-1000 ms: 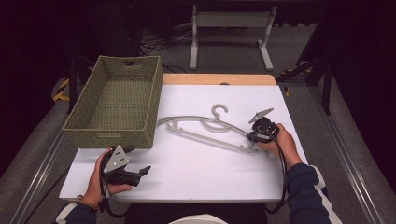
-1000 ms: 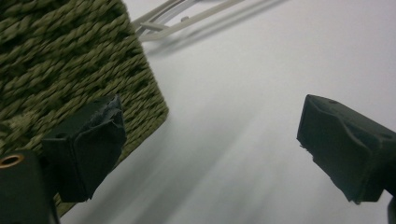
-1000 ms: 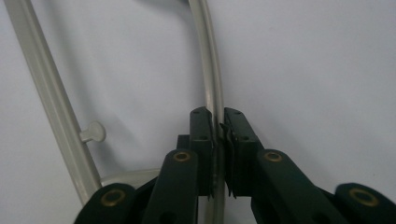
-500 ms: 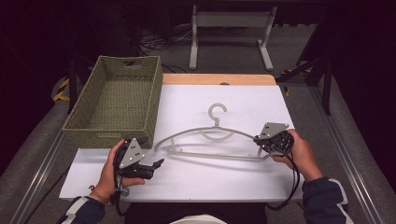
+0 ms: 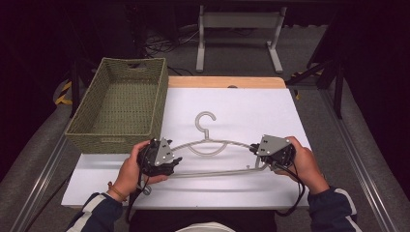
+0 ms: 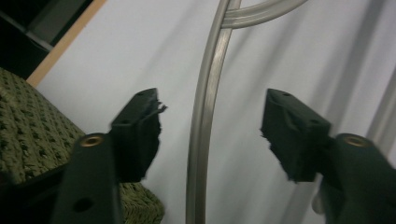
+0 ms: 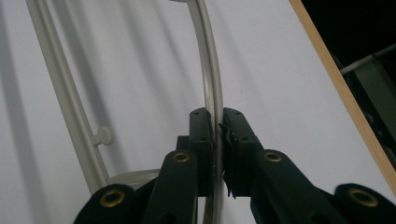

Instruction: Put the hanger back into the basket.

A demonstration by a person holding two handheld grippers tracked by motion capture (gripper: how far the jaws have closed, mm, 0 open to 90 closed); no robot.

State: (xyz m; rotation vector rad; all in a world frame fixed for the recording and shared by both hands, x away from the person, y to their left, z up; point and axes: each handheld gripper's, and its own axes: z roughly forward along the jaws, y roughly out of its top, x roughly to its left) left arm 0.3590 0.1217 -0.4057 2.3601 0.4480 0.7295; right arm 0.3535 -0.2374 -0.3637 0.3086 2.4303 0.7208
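progress: the right gripper [image 5: 255,151] is clamped on the right shoulder of the hanger [image 5: 209,145], the left gripper [image 5: 175,162] has just been closing, its jaws half-wide around the left shoulder, pads not touching yet; lifting probably remains | place: hanger on the white table [image 5: 251,111], beside the basket [image 5: 121,104] | axis: long axis left-right, hook points away from the person

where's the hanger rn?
High view: the hanger sits near the front middle of the white table, right of the wicker basket, spanning from the left tool to the right tool, which clamps its right end.
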